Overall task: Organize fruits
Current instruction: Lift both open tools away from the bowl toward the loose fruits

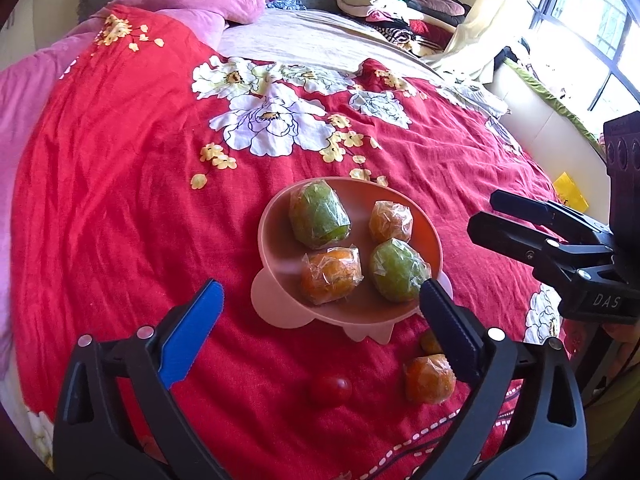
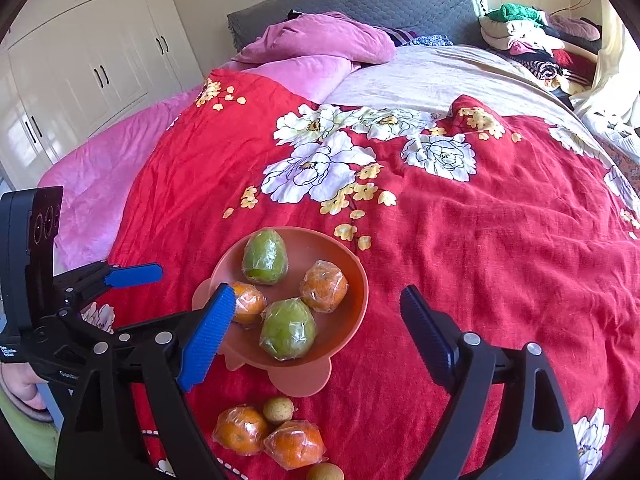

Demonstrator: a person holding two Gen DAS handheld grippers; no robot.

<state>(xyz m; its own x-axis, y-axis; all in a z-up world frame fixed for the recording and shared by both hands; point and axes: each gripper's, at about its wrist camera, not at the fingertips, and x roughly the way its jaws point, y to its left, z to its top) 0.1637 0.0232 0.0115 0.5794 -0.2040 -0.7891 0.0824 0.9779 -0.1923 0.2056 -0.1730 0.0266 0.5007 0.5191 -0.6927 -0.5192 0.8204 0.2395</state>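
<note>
A pink footed bowl [image 1: 280, 240] [image 2: 352, 304] stands on the red flowered bedspread. It holds two green fruits [image 1: 320, 216] [image 1: 396, 270] and two oranges [image 1: 330, 276] [image 1: 390, 222], all wrapped in plastic. My left gripper [image 1: 320, 286] hovers open over the bowl's near edge, nothing between its pads. My right gripper [image 2: 318, 289] is open too, just above the bowl from the right and gripping nothing. On the cover nearer me lie two wrapped oranges [image 2: 242, 430] [image 2: 296, 444], two small tan fruits [image 2: 278, 410] [image 2: 324, 472] and a small red fruit [image 1: 330, 390].
Pink blankets [image 2: 320, 40] are heaped towards the grey headboard [image 2: 360, 4]. A pile of clothes [image 1: 384, 4] sits at the far right by the window. White wardrobes [image 2: 92, 60] line the left wall. A person's hand [image 2: 20, 384] shows at the left edge.
</note>
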